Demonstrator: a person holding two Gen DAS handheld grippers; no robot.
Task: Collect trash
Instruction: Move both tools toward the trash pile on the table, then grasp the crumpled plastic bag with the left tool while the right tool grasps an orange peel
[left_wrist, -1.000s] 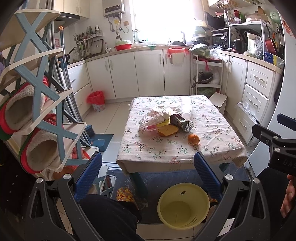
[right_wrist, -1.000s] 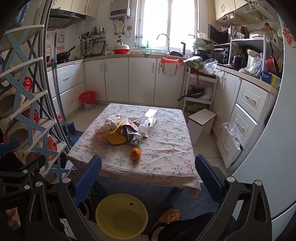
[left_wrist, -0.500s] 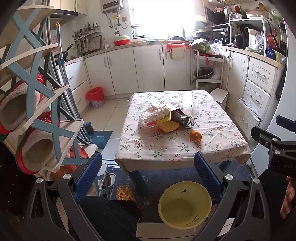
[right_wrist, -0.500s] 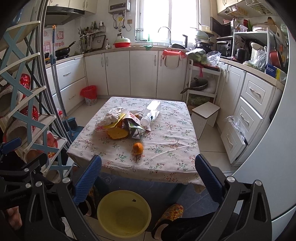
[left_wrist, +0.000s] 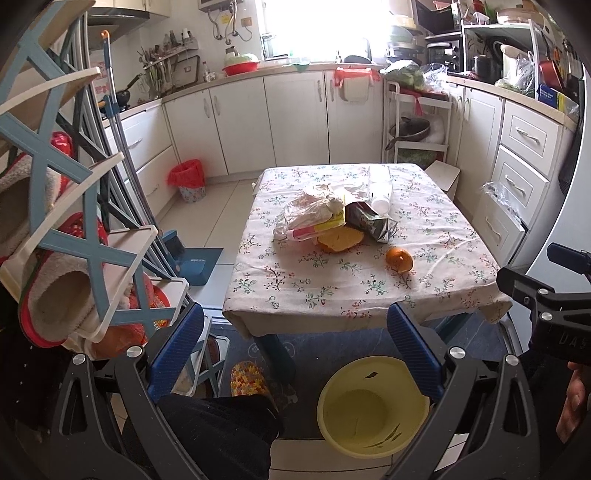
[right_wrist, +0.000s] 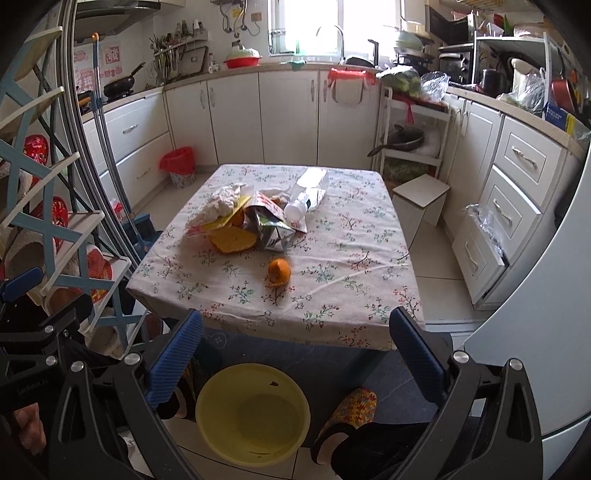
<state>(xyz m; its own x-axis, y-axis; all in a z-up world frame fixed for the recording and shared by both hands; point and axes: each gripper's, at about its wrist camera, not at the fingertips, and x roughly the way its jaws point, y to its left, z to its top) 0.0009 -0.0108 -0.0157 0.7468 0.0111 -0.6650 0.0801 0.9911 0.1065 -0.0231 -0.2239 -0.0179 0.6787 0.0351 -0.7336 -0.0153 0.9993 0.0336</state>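
Observation:
A low table (left_wrist: 436, 236) (right_wrist: 354, 243) with a floral cloth carries a heap of trash: a crumpled plastic bag (left_wrist: 314, 212) (right_wrist: 218, 205), orange peel (left_wrist: 340, 240) (right_wrist: 232, 242), a foil carton (left_wrist: 369, 221) (right_wrist: 273, 230) and a clear bottle (left_wrist: 380, 190) (right_wrist: 308, 192). A lone orange piece (left_wrist: 399, 258) (right_wrist: 279, 271) lies nearer the front edge. A yellow basin (left_wrist: 373, 406) (right_wrist: 253, 413) stands on the floor before the table. My left gripper (left_wrist: 295, 350) and right gripper (right_wrist: 295, 354) both hang open short of the table, holding nothing.
A blue shoe rack (left_wrist: 66, 221) with slippers stands close on the left. A red-lined waste bin (left_wrist: 188, 181) (right_wrist: 179, 164) sits by the white cabinets. Drawers (right_wrist: 509, 192) and a small stool (right_wrist: 421, 199) flank the right. A person's slippered foot (right_wrist: 351, 410) rests beside the basin.
Both grippers have drifted forward and slightly higher toward the table, which looms larger. Both stay open and the trash has not moved.

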